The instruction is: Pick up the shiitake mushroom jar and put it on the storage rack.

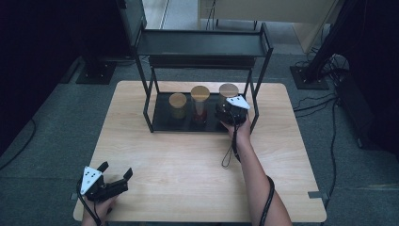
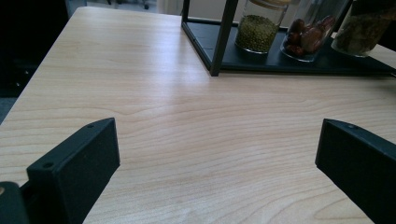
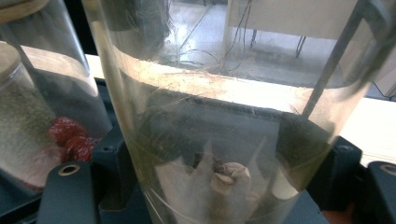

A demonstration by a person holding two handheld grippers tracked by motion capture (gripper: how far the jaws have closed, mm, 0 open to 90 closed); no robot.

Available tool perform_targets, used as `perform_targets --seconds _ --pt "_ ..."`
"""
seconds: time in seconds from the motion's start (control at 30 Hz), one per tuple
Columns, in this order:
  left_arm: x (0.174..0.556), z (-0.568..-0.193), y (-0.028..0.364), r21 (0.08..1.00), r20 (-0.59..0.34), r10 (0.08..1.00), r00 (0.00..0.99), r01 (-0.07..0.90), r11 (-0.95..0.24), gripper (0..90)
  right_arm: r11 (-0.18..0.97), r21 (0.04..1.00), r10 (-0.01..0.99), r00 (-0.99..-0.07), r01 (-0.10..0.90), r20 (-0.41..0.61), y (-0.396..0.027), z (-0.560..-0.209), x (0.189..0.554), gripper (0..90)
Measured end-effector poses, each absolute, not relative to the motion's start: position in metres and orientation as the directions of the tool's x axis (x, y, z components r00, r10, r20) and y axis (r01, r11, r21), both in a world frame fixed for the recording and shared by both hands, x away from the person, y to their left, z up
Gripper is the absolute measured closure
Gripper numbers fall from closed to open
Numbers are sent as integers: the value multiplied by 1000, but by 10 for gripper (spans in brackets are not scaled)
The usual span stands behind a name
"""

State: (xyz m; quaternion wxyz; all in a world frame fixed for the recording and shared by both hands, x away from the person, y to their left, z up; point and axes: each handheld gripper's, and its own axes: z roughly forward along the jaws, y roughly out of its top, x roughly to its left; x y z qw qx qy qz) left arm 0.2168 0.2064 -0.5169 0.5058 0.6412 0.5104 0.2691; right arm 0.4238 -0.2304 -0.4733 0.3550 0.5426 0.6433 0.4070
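Observation:
Three glass jars with wooden lids stand on the lower shelf of a black rack (image 1: 155,113): a green-bean jar (image 1: 178,104), a red-fruit jar (image 1: 199,103) and a right jar (image 1: 228,90) with pale dried pieces. My right gripper (image 1: 225,110) is shut on the right jar (image 3: 224,140), one black jaw on each side of its lower glass. The right jar stands upright on the shelf. My left gripper (image 1: 116,169) rests at the table's near left corner, open, with bare wood between its jaws (image 2: 217,140). Far off it sees the bean jar (image 2: 256,30) and the fruit jar (image 2: 308,37).
The rack has an upper shelf (image 1: 202,43) over the jars and thin posts (image 2: 222,37) at its corners. The wooden table (image 1: 188,165) stretches between the rack and the left gripper. Stands and cables lie on the floor to the right (image 1: 329,94).

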Motion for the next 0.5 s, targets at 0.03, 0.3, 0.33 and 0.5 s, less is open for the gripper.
perform_targets --seconds 0.03,0.3,0.33,0.5 --pt "217 -517 206 923 -172 927 334 382 33 0 78 908 988 -157 411 -14 -230 -474 425 247" --pt "217 -517 206 923 -173 926 335 383 34 0 75 904 989 -149 420 -13 -231 -480 431 246" --pt "217 -517 206 923 -173 926 336 383 33 0 74 903 989 -146 423 -13 -231 -481 432 247" --pt "217 -517 206 923 -169 926 337 383 29 0 65 904 990 -142 423 -4 -233 -485 433 246"
